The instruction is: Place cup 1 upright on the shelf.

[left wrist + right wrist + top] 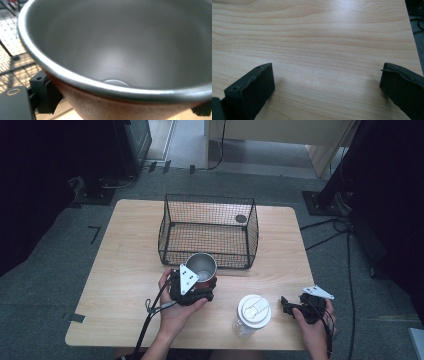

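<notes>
Steel cup (pixel 120 50) clamped between left gripper (pixel 192 287) jaws, beside wire basket (pixel 209 231)

Wooden table (pixel 125 270): wire basket (pixel 208 231), lidded jar (pixel 252 314)

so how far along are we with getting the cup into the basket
Picked up: the left gripper is shut on the steel cup, just in front of the wire basket. Left: putting it in. The lidded jar stands untouched, and the right gripper is open.
</notes>
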The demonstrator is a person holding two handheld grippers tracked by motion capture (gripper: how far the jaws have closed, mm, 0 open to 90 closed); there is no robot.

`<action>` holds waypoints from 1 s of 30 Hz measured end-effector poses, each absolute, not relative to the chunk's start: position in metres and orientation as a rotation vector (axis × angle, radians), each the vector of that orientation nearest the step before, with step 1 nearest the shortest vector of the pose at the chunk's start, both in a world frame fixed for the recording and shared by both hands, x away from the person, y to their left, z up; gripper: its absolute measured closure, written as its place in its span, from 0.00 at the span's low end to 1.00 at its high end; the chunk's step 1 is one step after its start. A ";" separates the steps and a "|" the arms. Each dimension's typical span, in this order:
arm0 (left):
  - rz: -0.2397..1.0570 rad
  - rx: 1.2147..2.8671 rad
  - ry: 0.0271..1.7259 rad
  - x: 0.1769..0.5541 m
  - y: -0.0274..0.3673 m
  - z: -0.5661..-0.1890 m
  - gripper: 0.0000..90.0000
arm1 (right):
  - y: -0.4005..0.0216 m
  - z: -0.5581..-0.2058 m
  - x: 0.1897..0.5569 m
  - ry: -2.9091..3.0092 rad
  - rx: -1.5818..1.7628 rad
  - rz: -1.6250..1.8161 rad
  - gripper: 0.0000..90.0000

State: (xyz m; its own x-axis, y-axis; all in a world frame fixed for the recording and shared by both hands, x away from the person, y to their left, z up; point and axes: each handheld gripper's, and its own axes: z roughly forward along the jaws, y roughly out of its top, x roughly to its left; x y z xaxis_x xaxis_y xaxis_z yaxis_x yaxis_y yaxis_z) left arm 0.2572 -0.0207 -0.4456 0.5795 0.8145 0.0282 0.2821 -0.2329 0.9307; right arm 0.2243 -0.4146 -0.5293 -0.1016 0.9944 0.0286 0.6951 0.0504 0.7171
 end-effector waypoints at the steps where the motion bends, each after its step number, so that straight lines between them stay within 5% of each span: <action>1: 0.651 1.788 0.900 0.257 -0.021 -0.446 0.09 | -0.415 -0.529 0.224 1.850 1.691 0.810 0.00; 30: 0.753 1.590 0.912 0.277 0.000 -0.419 0.10 | -0.415 -0.529 0.224 1.849 1.691 0.810 0.00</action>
